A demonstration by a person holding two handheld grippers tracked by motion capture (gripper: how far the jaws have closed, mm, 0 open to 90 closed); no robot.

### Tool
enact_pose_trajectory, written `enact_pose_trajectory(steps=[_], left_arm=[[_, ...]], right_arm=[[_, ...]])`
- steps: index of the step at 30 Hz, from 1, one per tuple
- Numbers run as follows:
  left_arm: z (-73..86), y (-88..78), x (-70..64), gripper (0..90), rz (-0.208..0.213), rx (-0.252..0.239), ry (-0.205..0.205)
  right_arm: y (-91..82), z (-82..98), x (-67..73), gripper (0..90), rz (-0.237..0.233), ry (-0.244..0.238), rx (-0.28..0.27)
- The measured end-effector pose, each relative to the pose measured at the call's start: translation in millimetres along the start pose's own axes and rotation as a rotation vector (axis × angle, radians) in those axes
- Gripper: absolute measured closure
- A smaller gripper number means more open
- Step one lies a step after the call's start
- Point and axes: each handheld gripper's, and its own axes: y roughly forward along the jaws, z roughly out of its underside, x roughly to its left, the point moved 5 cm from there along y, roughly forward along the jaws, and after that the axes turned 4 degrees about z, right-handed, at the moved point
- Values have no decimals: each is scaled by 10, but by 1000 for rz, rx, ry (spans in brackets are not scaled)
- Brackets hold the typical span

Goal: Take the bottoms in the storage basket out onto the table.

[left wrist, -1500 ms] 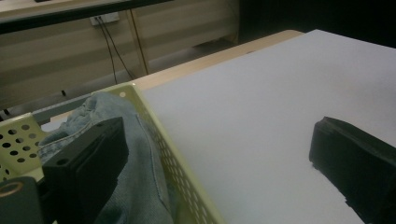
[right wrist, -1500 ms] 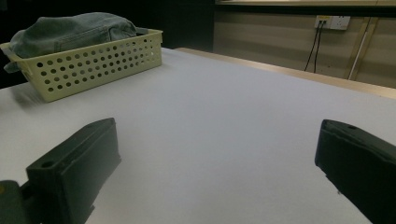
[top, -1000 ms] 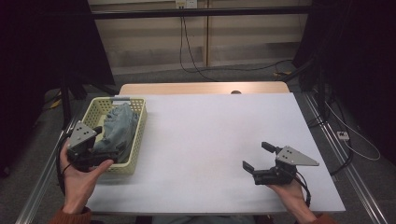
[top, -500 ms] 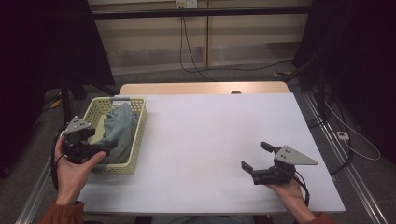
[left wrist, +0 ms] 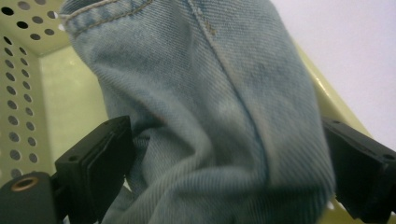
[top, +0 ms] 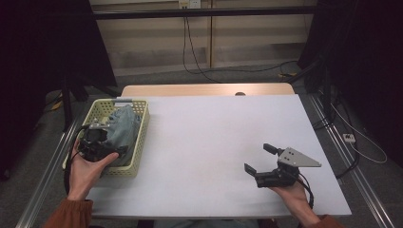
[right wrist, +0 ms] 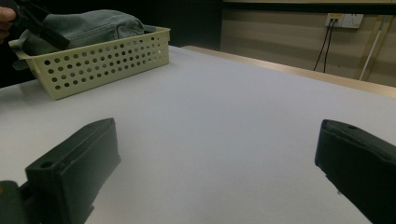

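Observation:
Folded blue denim jeans point(top: 124, 127) lie in a pale yellow perforated basket point(top: 142, 137) at the table's left edge. My left gripper point(top: 108, 145) reaches into the basket's near end. In the left gripper view a thick fold of the jeans point(left wrist: 219, 116) bulges between its two black jaws, which stand wide and have just been closing a little; the cloth lies against both pads but does not look squeezed. My right gripper point(top: 258, 158) rests in a hand at the near right of the white table point(top: 204, 142), open, with nothing between its jaws.
From the right gripper view the basket point(right wrist: 93, 65) with the jeans point(right wrist: 88, 25) stands far off to the left across bare white tabletop. A wooden strip point(top: 204, 89) runs along the table's far edge. Cables hang on the wall behind.
My left gripper has moved forward and down from the basket's near left corner into the basket, onto the jeans. The right gripper has stayed where it was.

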Motion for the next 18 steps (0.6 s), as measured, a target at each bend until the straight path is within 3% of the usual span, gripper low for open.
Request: enact_pose_trajectory(steps=[2, 5, 10, 13, 18], left_arm=[[-74, 15, 23, 112, -14, 34, 22], [-106, 81, 29, 125, -9, 74, 0], [-66, 201, 27, 121, -11, 131, -17], [-21, 235, 47, 122, 4, 152, -48], [61, 294, 77, 141, 11, 205, -51]], right_arm=[[2, 1, -5, 0, 1, 2, 0], [2, 0, -4, 0, 1, 3, 0], [4, 3, -8, 0, 0, 4, 0], [-1, 0, -2, 0, -1, 0, -2], [4, 4, -3, 0, 0, 0, 0]])
